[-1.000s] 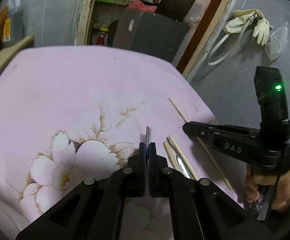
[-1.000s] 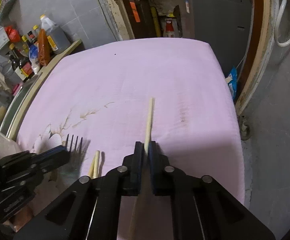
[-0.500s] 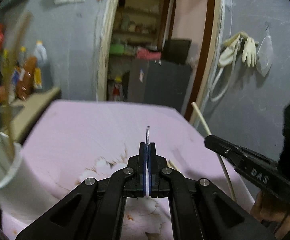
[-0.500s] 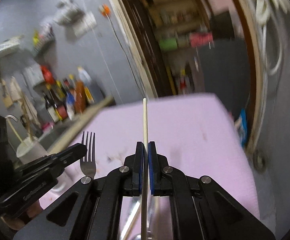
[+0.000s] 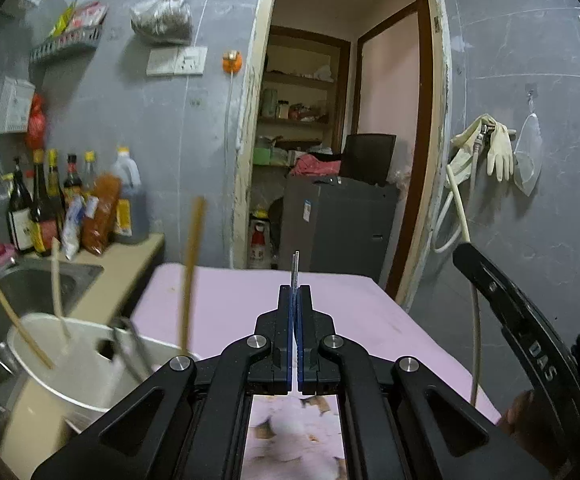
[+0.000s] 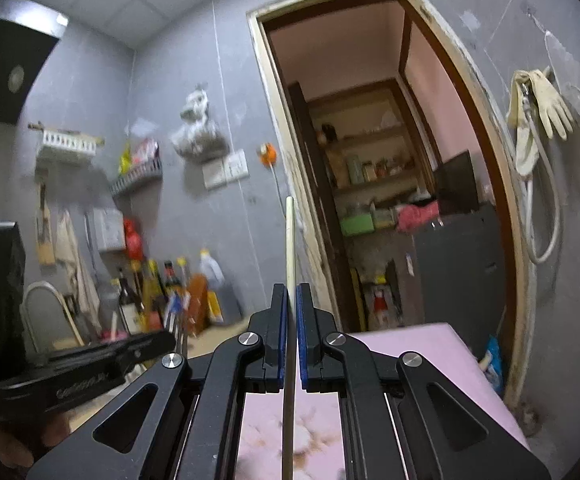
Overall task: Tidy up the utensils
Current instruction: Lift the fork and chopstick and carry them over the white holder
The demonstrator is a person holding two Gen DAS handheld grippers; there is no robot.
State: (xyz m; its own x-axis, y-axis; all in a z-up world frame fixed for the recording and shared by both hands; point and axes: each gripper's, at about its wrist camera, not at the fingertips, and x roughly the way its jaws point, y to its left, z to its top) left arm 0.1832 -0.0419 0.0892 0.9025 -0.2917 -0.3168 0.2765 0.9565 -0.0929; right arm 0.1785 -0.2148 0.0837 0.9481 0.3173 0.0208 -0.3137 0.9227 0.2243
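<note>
The left gripper [image 5: 294,292] is clamped on a fork [image 5: 296,270], seen edge-on as a thin metal strip rising just past the pads. The right gripper [image 6: 291,292] is clamped on a pale chopstick [image 6: 289,240], which runs up between the blue pads and stands well above them, its lower end passing down through the frame. Beneath both lies a pink flowered cloth [image 5: 353,312] covering the table.

Low at the left of the left wrist view stands a white utensil holder [image 5: 70,364], close by and blurred, with several chopsticks [image 5: 190,264] leaning out of it at different tilts; these sticks rise between the fork and the counter behind. Past the holder is a steel sink [image 5: 30,284], then a row of sauce bottles [image 5: 46,204] against the grey wall.

Farther off, an open doorway [image 5: 345,128] shows shelves and a dark cabinet [image 5: 329,220]. Rubber gloves [image 5: 497,148] hang on the wall to its right.
</note>
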